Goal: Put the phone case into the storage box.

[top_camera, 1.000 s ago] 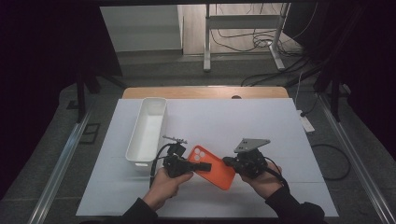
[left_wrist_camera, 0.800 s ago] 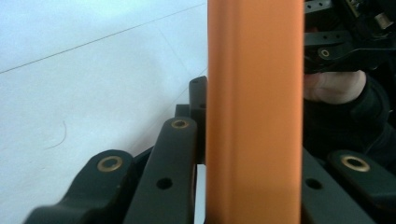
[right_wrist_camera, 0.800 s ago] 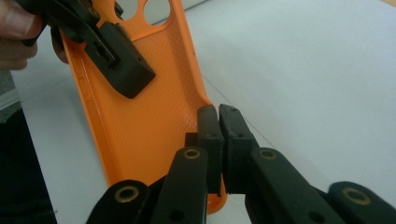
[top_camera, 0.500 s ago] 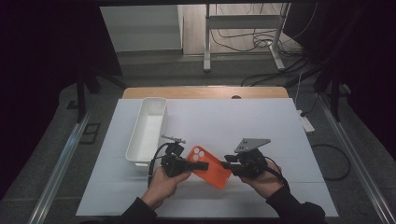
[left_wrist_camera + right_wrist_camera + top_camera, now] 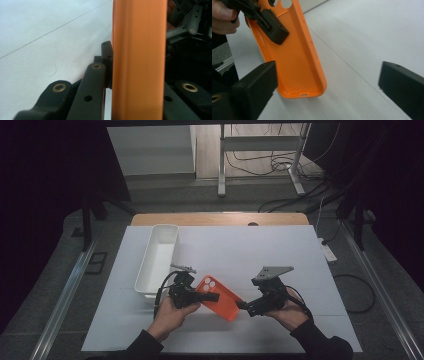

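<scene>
High view: orange phone case (image 5: 220, 297) was off the white table (image 5: 280, 255), near the white bin (image 5: 157, 257), clamped by the left gripper (image 5: 212, 296); goal unclear w/o a task. Left gripper view: jaws pinched the case edge (image 5: 138, 60). Right gripper view: right gripper (image 5: 327, 82) gaped wide, empty, lined up on the case's bottom end (image 5: 294, 62).

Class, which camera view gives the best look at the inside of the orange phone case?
The right gripper view: the orange plastic phone case faces it, showing its textured inside, camera cutouts and port slot. The left gripper view shows just its edge; the high view shows it small.
</scene>
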